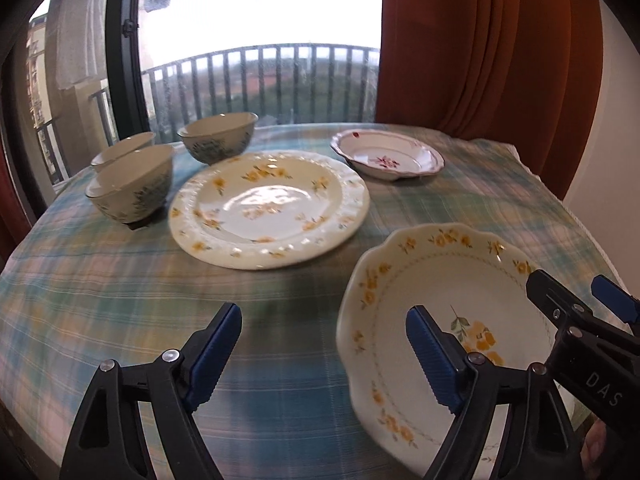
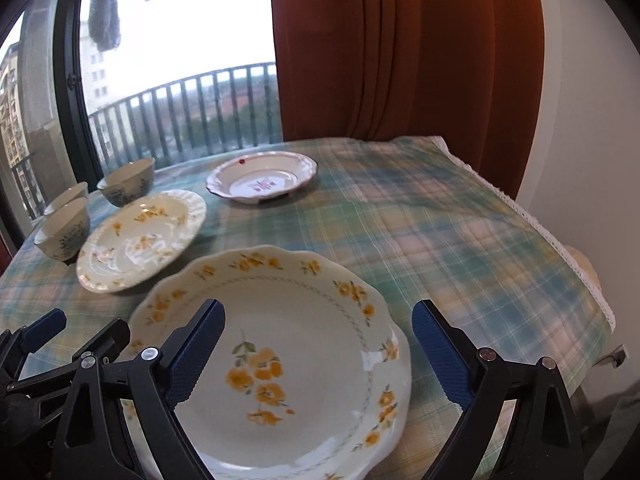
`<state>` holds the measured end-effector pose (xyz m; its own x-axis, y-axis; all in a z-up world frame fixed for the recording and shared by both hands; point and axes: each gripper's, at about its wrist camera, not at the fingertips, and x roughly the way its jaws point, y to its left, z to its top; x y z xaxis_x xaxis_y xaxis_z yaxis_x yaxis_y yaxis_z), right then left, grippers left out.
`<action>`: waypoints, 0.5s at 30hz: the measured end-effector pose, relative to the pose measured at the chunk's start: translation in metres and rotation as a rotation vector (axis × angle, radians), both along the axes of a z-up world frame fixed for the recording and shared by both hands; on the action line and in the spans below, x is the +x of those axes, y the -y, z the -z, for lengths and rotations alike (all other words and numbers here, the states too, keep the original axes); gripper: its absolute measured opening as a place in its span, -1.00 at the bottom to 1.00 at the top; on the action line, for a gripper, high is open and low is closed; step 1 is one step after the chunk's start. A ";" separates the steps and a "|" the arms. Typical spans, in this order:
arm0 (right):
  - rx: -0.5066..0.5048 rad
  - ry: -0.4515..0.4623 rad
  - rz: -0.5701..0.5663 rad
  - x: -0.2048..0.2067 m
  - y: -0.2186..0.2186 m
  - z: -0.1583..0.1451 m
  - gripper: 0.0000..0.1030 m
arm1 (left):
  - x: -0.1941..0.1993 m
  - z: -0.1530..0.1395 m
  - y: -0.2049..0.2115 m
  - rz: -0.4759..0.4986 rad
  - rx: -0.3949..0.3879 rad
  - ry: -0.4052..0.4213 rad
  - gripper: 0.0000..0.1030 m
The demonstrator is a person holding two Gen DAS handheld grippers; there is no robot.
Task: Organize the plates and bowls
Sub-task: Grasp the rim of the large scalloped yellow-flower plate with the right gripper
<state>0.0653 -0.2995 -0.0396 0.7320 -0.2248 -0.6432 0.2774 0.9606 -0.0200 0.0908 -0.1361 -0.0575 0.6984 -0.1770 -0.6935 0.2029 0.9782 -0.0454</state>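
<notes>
A scalloped deep plate with yellow flowers (image 1: 440, 280) (image 2: 300, 320) lies nearest on the plaid tablecloth. My left gripper (image 1: 324, 314) (image 2: 88, 322) is open over the plate's left rim. My right gripper (image 2: 318, 308) (image 1: 568, 282) is open over its right side. No pad presses on the plate. Behind it lies a flat plate with yellow flowers (image 1: 268, 208) (image 2: 140, 240). A white dish with a purple flower (image 1: 388, 156) (image 2: 260, 178) sits farther back. Three bowls with blue patterns (image 1: 218, 136) (image 1: 130, 184) (image 1: 122, 148) (image 2: 128, 180) stand at the back left.
The plaid tablecloth (image 1: 100, 300) (image 2: 460, 220) covers the table, and its lace-trimmed edge (image 2: 560, 240) drops off on the right. A rust-red curtain (image 1: 480, 40) hangs behind the table's right side. A window with a balcony railing (image 1: 260, 72) is behind the bowls.
</notes>
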 end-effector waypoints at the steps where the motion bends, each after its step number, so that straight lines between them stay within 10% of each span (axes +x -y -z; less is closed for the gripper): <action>1: 0.003 -0.019 0.007 0.002 0.005 0.005 0.81 | 0.001 0.003 0.004 0.009 0.006 -0.008 0.60; 15: 0.145 -0.183 0.000 0.024 0.037 0.048 0.39 | 0.016 0.031 0.042 0.077 0.023 -0.116 0.40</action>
